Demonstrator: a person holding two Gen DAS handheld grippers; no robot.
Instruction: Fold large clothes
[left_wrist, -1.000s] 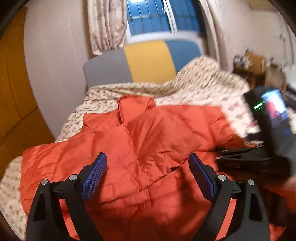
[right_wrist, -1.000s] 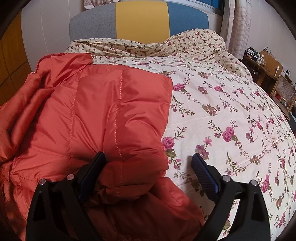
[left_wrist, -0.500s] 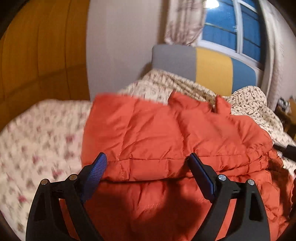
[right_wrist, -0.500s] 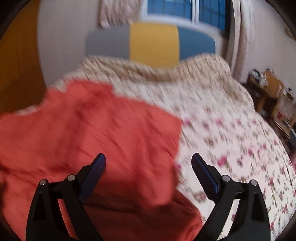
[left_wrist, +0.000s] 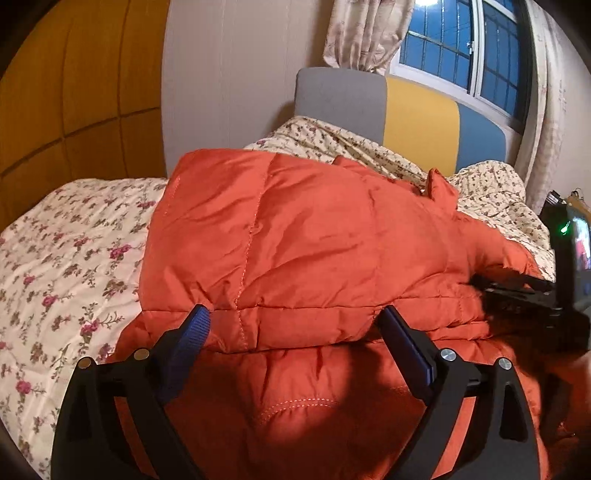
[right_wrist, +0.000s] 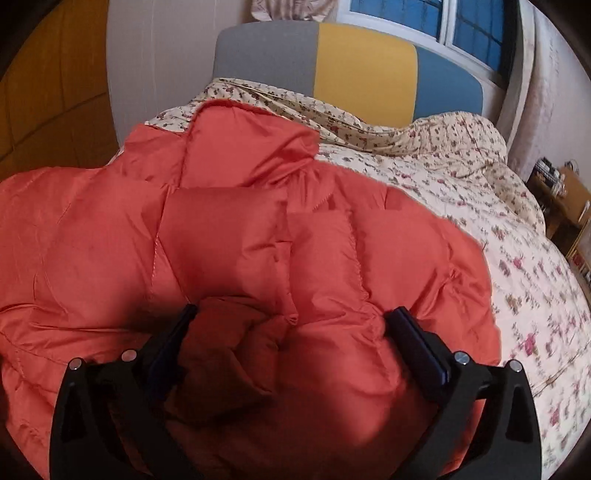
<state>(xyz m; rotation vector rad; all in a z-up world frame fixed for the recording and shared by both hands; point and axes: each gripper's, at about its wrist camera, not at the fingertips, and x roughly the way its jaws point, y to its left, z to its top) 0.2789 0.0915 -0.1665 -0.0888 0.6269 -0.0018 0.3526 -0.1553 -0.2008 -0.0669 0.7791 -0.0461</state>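
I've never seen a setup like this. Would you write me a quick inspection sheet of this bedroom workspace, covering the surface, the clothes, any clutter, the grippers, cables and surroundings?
Surface: bed with floral bedspread, rumpled near the headboard.
Job's things: orange puffer jacket lying on the bedspread, partly folded over itself.
Clutter: nothing seen on the bed besides the jacket.
Grippers: left gripper open, jacket edge between its fingers, not pinched; right gripper open over the jacket, jaws just opened wider.
Cables: nothing seen clearly.
Surroundings: window with curtain, wooden wall panels, cluttered wooden furniture beside the bed.
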